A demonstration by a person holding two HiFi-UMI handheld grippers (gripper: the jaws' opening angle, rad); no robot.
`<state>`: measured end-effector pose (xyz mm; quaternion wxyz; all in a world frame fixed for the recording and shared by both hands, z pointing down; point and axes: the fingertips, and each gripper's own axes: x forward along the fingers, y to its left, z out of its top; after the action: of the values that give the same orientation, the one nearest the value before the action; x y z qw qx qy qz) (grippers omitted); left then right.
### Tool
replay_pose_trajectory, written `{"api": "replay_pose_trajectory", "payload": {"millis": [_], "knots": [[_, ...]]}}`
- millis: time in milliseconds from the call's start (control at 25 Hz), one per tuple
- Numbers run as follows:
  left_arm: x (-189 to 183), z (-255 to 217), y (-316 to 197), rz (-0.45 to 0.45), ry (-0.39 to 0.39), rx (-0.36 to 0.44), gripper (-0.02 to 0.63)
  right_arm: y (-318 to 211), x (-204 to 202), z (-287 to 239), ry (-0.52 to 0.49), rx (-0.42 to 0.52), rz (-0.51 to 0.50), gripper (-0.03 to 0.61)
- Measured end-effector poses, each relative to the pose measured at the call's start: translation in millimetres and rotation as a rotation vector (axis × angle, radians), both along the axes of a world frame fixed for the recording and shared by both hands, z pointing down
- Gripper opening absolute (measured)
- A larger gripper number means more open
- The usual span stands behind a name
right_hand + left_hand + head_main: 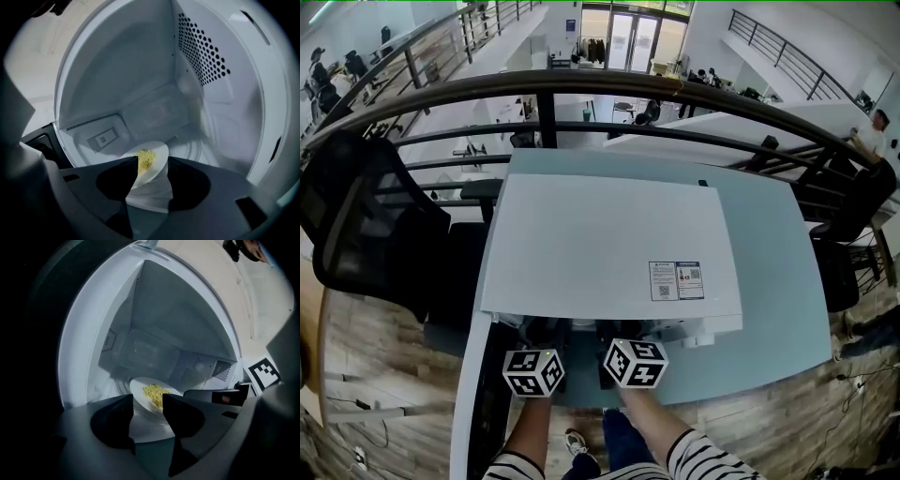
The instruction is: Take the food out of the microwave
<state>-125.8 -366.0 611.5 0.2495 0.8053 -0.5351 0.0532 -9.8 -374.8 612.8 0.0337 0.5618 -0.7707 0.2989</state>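
plate (140, 389) position relative to the two pairs of jaws is what the coming move turns on. it sits on the floor of the open microwave (609, 244), which stands on the pale worktop (778, 281), and it carries a small heap of yellow food (154, 393). both grippers reach into the cavity from the front, side by side and angled slightly down.

the left gripper (148, 401) has its jaws apart with nothing pressed between them. the plate lies just ahead of the gap and a little to its right.

the right gripper (152, 161) also has its jaws apart and grips nothing. here the plate's rim shows through the gap, with the food toward the left jaw.

so the plate lies between the two grippers. being round, it has no long axis, and neither gripper is clearly nearer. a grasp likely needs each pair of jaws brought onto the rim on its own side.
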Motion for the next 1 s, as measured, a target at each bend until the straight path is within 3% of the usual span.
{"api": "replay_pose_trajectory", "payload": {"millis": [360, 680, 1000], "knots": [[3.6, 4.0, -2.0, 0.028, -0.019, -0.022, 0.181, -2.0, -5.5, 6.8, 0.037, -0.056, -0.047, 0.193], [9.3, 1.2, 3.8, 0.067, -0.023, -0.028, 0.181, 3.8, -6.1, 1.5, -0.051, -0.041, -0.057, 0.193], [17.5, -5.8, 19.9, 0.081, -0.014, -0.026, 0.181, 22.5, 3.1, -3.4, -0.075, -0.037, -0.041, 0.193]]}}
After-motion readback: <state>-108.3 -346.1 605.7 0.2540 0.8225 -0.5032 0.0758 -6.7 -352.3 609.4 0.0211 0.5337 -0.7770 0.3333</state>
